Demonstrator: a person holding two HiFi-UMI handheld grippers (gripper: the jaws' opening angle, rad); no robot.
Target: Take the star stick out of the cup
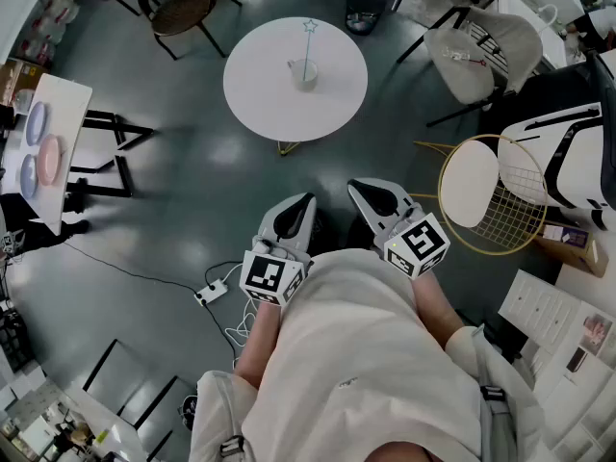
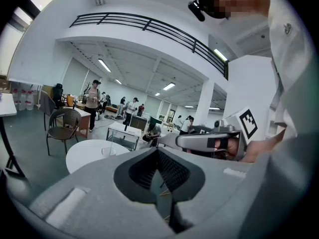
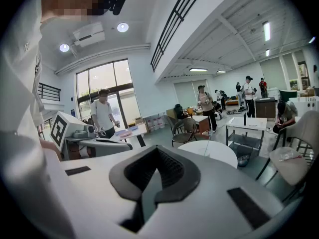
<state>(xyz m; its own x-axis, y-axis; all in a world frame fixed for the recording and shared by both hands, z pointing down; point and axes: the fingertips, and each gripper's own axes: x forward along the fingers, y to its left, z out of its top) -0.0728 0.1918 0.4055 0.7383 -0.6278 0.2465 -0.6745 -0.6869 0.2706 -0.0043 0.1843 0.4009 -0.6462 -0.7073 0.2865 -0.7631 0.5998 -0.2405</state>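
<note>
A pale cup (image 1: pixel 305 73) stands near the middle of a round white table (image 1: pixel 260 89), and a thin stick topped with a star (image 1: pixel 310 26) rises upright out of it. Both grippers hang close to my body, well short of the table. The left gripper (image 1: pixel 306 201) and the right gripper (image 1: pixel 357 187) are shut with nothing between their jaws. In the left gripper view the shut jaws meet at the left gripper (image 2: pixel 158 151), with the table (image 2: pixel 84 156) and cup (image 2: pixel 108 151) far ahead. The right gripper (image 3: pixel 158 152) sees the table (image 3: pixel 219 153) and cup (image 3: pixel 205 151) beyond.
A gold wire chair (image 1: pixel 486 189) stands right of me and a white chair (image 1: pixel 486 51) beside the table. A brown chair (image 1: pixel 183 3), a bin (image 1: pixel 364 10), a side table with plates (image 1: pixel 43 147) and a floor power strip (image 1: pixel 212 294) surround the grey floor. People stand far off.
</note>
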